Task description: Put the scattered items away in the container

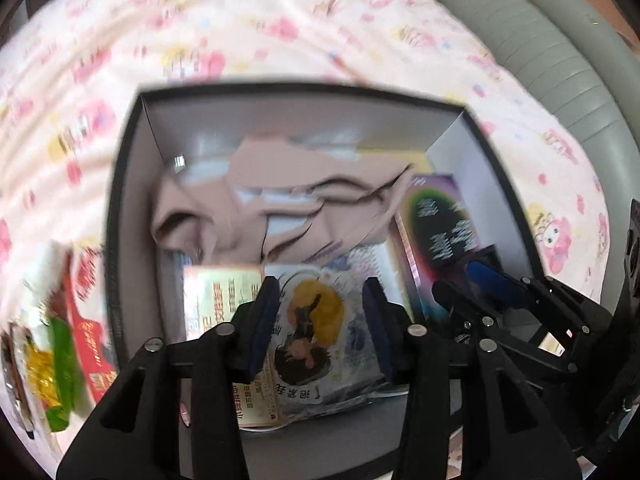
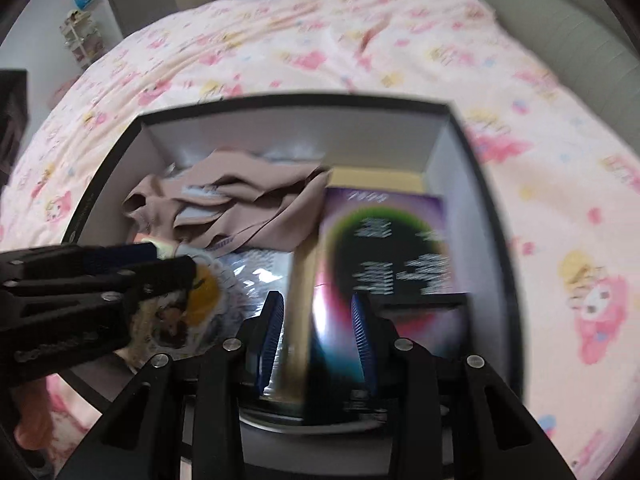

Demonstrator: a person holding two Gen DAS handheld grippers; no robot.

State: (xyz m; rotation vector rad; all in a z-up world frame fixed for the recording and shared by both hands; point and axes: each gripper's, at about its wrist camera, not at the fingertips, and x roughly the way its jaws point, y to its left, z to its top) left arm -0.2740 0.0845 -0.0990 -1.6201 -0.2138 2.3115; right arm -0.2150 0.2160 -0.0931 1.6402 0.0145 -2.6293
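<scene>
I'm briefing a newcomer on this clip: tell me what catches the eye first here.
A dark-rimmed box sits on a pink cartoon-print bedspread, with crumpled tan fabric at its back. The right gripper grips a purple iridescent carton at the box's right side; the left gripper hangs open over an anime-print packet.

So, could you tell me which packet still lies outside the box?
The green-and-red snack packet, on the bedspread left of the black box; the others lie inside.

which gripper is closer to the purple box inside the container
Right. The right gripper straddles the purple box; the left gripper hovers beside it, over the cartoon packet.
</scene>
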